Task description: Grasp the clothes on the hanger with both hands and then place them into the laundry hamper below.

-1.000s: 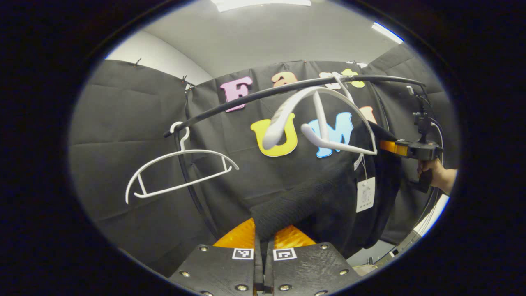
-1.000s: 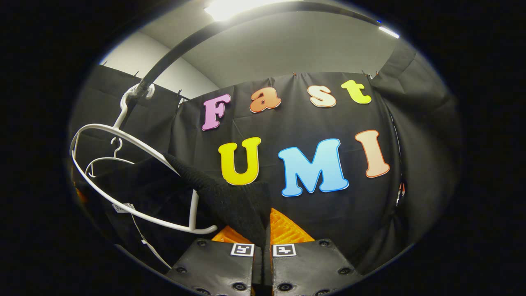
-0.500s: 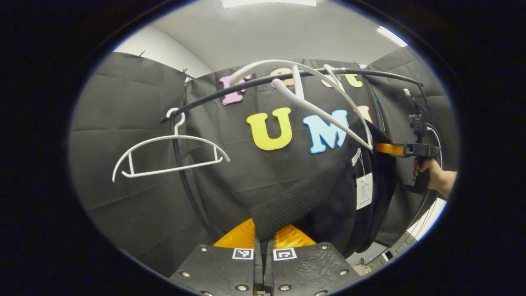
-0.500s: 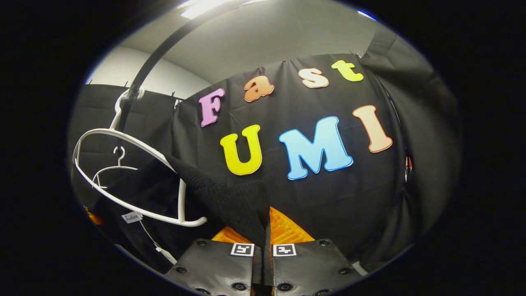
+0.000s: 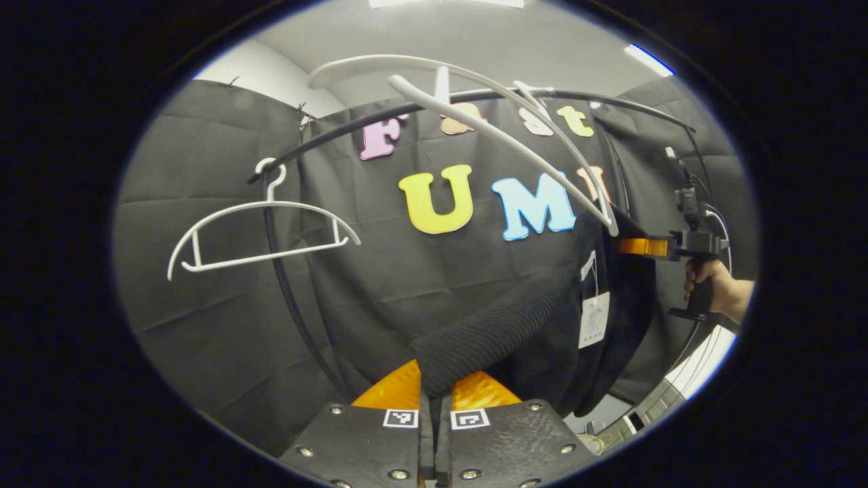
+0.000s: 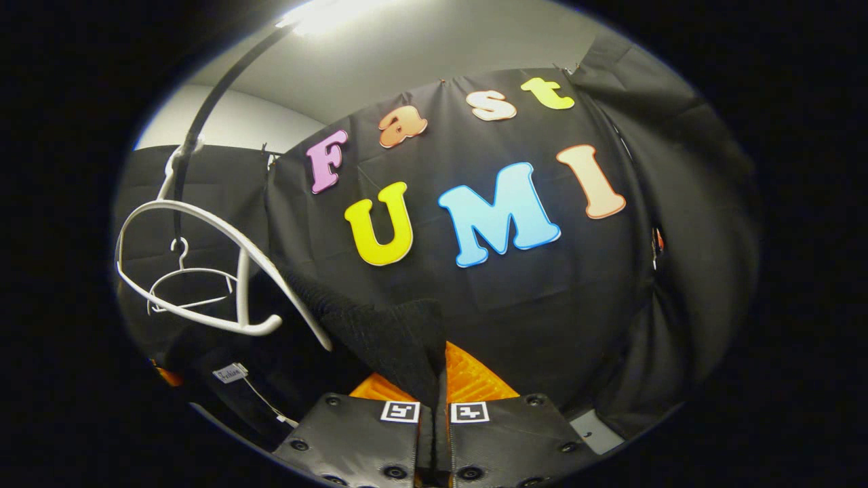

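Both grippers are clamped on the black garment point(image 5: 542, 325) right now. In the left gripper view, the left gripper point(image 5: 435, 396) has its jaws nearly closed with a ribbed knit edge of the garment pinched between them, and the cloth runs up and to the right from the jaws. In the right gripper view it's the same deal: the right gripper point(image 6: 434, 386) has its jaws squeezed onto another black knit edge, with the fabric climbing up and to the left.

Stuff in the way: the white hanger point(image 5: 475, 115) sits well above the left jaws, tipped up at an angle, and its far end touches the garment's shoulder up and right of the jaws. In the right gripper view it sits up-left of the jaws, close to the cloth. It hooks over a curved black rail point(image 5: 407, 112) that arcs overhead.

A second white hanger point(image 5: 261, 230), empty, hangs on the same rail, up and left of the left jaws and well clear of the garment. A paper tag point(image 5: 594, 320) dangles off the garment to the right of the left jaws. Farther right, a hand point(image 5: 712, 281) holds the other gripper's handle.
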The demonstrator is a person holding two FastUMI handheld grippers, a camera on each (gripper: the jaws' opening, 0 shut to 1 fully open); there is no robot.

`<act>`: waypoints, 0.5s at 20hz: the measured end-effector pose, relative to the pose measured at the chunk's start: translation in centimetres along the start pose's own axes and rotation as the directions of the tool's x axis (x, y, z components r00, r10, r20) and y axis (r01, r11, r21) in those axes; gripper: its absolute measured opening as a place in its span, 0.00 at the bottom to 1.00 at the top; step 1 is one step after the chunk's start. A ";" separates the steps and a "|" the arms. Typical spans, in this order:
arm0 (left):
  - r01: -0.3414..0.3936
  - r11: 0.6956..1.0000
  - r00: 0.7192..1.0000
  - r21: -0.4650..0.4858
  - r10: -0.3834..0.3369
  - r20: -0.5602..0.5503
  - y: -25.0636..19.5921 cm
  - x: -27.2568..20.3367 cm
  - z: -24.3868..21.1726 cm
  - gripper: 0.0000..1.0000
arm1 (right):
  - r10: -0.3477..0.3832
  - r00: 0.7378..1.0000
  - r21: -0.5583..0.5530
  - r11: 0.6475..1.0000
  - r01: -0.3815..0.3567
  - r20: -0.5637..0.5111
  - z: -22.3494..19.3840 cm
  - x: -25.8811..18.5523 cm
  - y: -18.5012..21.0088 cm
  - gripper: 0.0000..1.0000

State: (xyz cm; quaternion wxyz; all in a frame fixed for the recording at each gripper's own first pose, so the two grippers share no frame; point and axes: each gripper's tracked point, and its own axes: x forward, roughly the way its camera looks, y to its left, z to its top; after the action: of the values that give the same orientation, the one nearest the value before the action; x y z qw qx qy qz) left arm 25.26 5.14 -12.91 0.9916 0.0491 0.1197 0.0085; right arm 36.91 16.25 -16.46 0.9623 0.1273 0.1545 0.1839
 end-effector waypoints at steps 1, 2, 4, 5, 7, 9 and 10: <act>-0.003 1.000 1.000 0.004 0.003 -0.005 -0.4 0.3 -0.3 0.02 | -0.021 1.000 0.001 1.000 0.021 -0.017 -0.6 -0.3 -0.8 0.03; -0.003 1.000 1.000 0.003 0.003 -0.009 -0.7 0.6 -0.5 0.02 | -0.030 0.999 0.003 1.000 0.030 -0.033 -1.4 -0.7 -1.2 0.03; 0.018 1.000 1.000 -0.025 -0.019 -0.024 -1.1 1.0 -0.8 0.02 | -0.016 0.998 0.008 1.000 0.016 -0.064 -3.1 -2.3 -1.0 0.03; 0.021 0.999 0.999 -0.028 -0.021 -0.029 -0.8 0.8 -0.8 0.02 | -0.018 0.997 0.002 1.000 0.019 -0.072 -3.7 -3.1 -1.2 0.03; 0.025 0.999 0.999 -0.019 -0.026 -0.033 -0.8 0.4 -0.9 0.02 | -0.004 0.996 -0.004 1.000 0.003 -0.089 -4.4 -4.5 -0.6 0.03; 0.047 0.999 0.998 -0.016 -0.048 -0.035 -1.1 0.4 -0.7 0.03 | 0.017 0.994 -0.035 0.999 -0.020 -0.107 -5.1 -5.9 0.4 0.03; 0.059 0.998 0.998 -0.015 -0.059 -0.036 -1.1 0.5 -0.6 0.03 | 0.023 0.993 -0.052 0.998 -0.030 -0.116 -5.4 -6.5 0.8 0.03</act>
State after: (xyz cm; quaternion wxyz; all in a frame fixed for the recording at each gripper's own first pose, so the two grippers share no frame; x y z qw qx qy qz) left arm 25.66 4.14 -13.69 0.9894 0.0385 0.1390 -0.0191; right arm 29.02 15.47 -19.56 0.9524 0.0925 0.2029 0.2078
